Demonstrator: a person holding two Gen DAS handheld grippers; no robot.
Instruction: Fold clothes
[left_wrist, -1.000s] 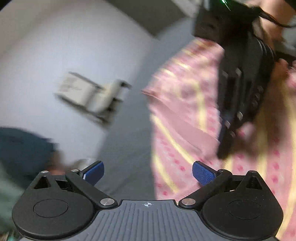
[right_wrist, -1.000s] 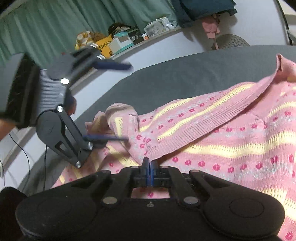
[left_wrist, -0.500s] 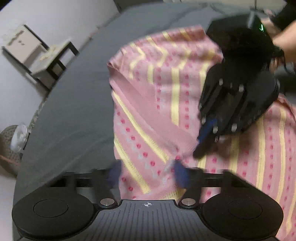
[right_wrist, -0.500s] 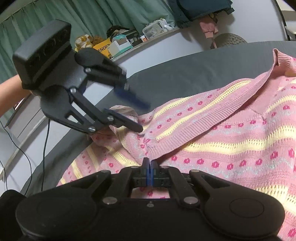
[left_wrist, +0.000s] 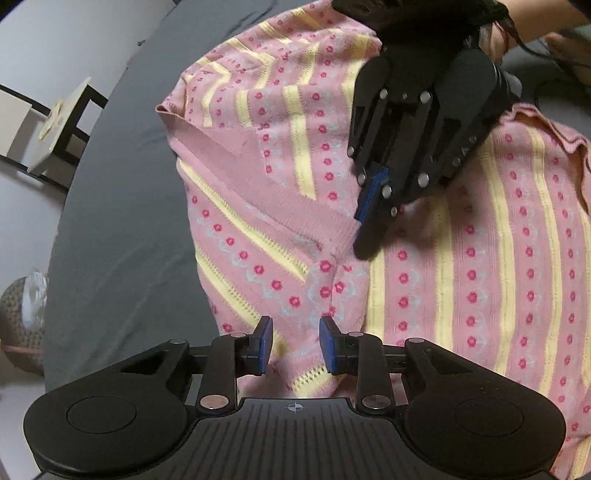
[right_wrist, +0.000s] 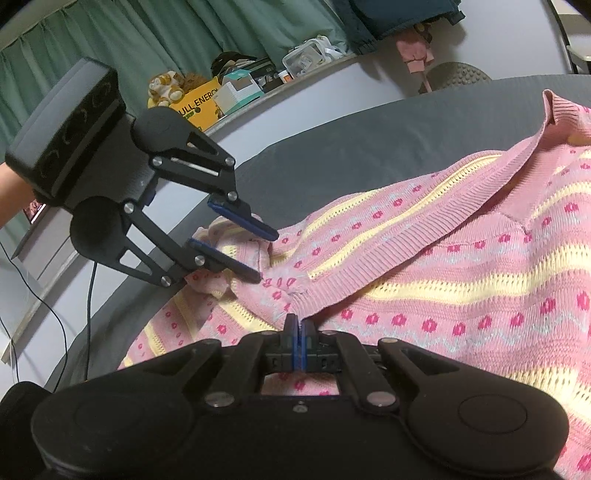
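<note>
A pink knitted sweater (left_wrist: 461, 277) with yellow stripes and red dots lies spread on a dark grey surface (left_wrist: 122, 221). My left gripper (left_wrist: 297, 343) points steeply down at its near edge. Its jaws are closing, and a raised fold of the knit sits between the blue pads. From the right wrist view, the left gripper (right_wrist: 264, 256) has that bunched fold filling the gap between its fingers. My right gripper (right_wrist: 298, 332) is shut on the sweater (right_wrist: 443, 295) at the end of the ribbed band. The left wrist view shows the right gripper (left_wrist: 364, 240) pinching that same spot.
The grey surface (right_wrist: 369, 147) curves away beyond the sweater. A small dark-legged stool (left_wrist: 55, 122) and a woven basket (left_wrist: 22, 317) stand on the floor at the left. A ledge with boxes and a soft toy (right_wrist: 207, 96) runs under green curtains (right_wrist: 110, 44). A cable (right_wrist: 88, 314) hangs at the left.
My left gripper has tipped down from facing the room to over the sweater's edge. Its jaws went from wide apart to narrow around a fold. The right gripper kept still, shut on the knit.
</note>
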